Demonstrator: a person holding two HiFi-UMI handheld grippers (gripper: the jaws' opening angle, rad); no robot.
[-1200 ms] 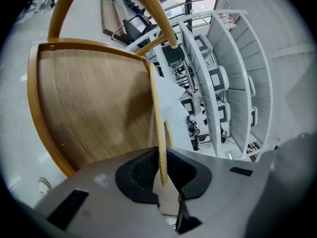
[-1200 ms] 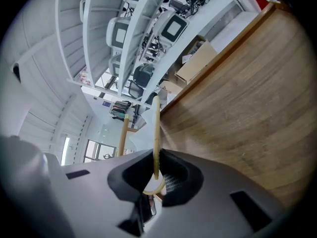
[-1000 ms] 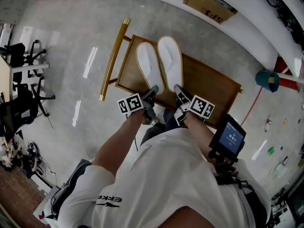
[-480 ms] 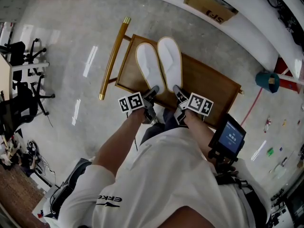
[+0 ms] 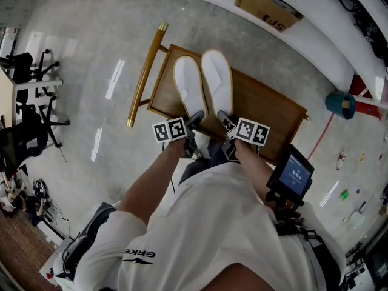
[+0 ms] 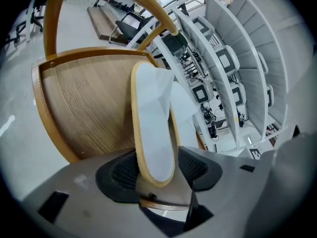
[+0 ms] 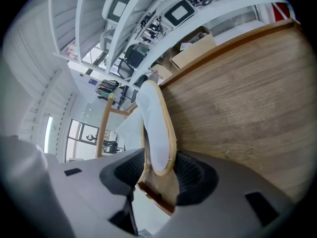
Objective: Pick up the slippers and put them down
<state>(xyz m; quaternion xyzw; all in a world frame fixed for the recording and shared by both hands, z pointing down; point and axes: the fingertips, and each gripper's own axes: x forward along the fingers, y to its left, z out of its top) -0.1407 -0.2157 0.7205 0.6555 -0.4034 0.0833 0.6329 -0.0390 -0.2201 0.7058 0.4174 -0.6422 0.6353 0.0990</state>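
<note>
Two white slippers with tan edging lie side by side on the wooden table (image 5: 267,111), toes pointing away from me. The left slipper (image 5: 190,86) has its heel between the jaws of my left gripper (image 5: 195,117). In the left gripper view the slipper (image 6: 153,128) stands apart from both black pads (image 6: 124,172), and those jaws are opening. The right slipper (image 5: 218,80) has its heel inside my right gripper (image 5: 223,116). In the right gripper view that slipper (image 7: 157,133) also sits loose between the pads (image 7: 195,175), jaws opening.
A gold pole (image 5: 144,74) runs along the table's left side. Office chairs (image 5: 27,96) stand far left, a cardboard box (image 5: 267,8) behind the table, a teal object (image 5: 341,102) to the right. A screen device (image 5: 291,174) hangs at my right hip.
Both grippers have rolled a little and their jaws have spread off the slipper heels. The slippers lie where they were on the table.
</note>
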